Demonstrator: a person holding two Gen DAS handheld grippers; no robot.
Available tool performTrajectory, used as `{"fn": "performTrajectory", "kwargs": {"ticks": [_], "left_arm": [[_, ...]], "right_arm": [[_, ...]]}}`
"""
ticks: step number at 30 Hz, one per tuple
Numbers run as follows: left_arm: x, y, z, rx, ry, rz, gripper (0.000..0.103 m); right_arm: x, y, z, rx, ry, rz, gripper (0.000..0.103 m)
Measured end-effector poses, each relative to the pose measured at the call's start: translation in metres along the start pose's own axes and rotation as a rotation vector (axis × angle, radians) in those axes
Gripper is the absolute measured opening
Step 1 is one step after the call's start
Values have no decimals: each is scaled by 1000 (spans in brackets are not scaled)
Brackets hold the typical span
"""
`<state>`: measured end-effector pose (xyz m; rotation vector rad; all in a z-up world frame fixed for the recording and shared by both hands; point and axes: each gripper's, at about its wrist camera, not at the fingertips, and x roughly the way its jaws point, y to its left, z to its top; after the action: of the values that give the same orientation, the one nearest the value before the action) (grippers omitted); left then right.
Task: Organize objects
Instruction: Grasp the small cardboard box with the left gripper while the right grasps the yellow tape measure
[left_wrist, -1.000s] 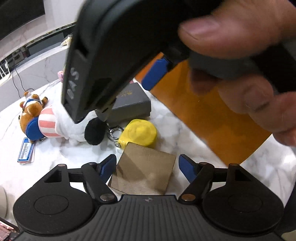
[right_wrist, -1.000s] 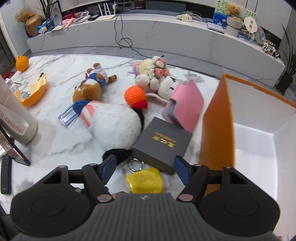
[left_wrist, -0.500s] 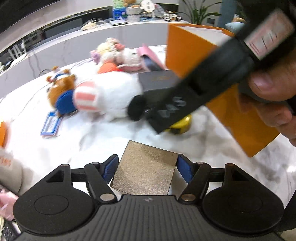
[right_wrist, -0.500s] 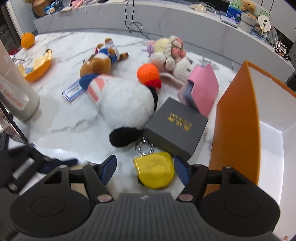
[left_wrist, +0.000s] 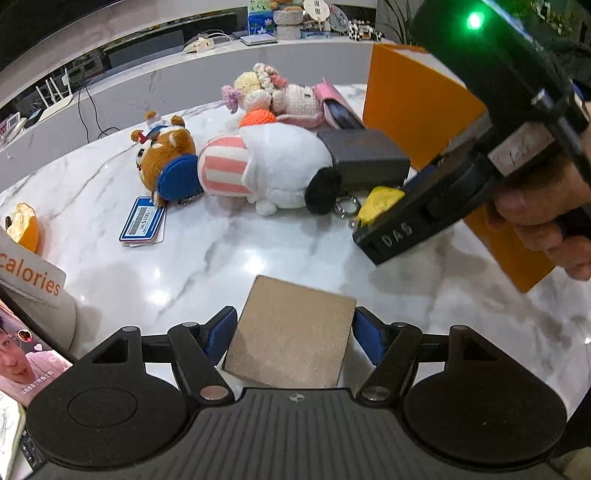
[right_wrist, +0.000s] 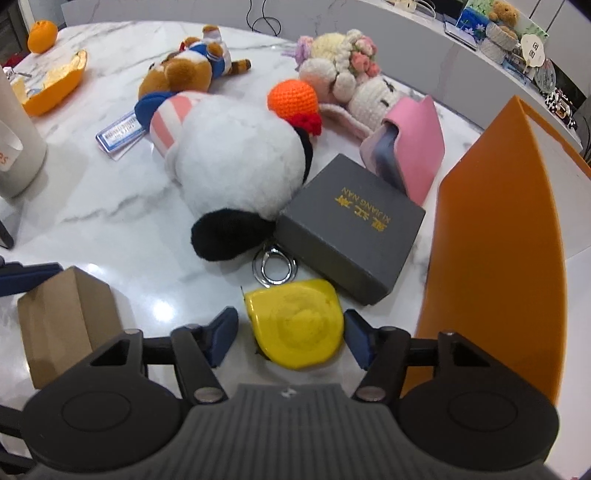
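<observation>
Both grippers are black with blue finger pads (left_wrist: 221, 332); the right gripper (left_wrist: 413, 206) bears "DAS" lettering.

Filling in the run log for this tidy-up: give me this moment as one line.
left gripper: jaws around cardboard box | right gripper: jaws open around yellow tape measure | orange bin: to the right
</observation>
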<state>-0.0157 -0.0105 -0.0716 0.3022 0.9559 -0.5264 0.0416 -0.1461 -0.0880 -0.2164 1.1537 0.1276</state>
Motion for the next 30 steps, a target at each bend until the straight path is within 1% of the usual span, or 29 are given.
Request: {"fn": "performTrajectory", "kwargs": {"ticks": [2,4,6,9,17,30], "left_arm": [[4,1,-3,4,20,-5,79],[7,1,-5,11,37,-3,77],[8,2,-8,15,42,2,70],[9,6,-7,-10,40,-11,69],[7,7,-6,-26,28,9,68],[-7,1,7,-37,-14,3,68]], "right_arm": [[0,1,1,-4,0,4,59],[-2,1,1,-7,7,18,59],[-2,3,0,-12,10,31,59],[-3,6,-1,-22,11,42,59],[-5,10,-2,-33,14,72,58],[-34,1,4,10,-51,122,58]]}}
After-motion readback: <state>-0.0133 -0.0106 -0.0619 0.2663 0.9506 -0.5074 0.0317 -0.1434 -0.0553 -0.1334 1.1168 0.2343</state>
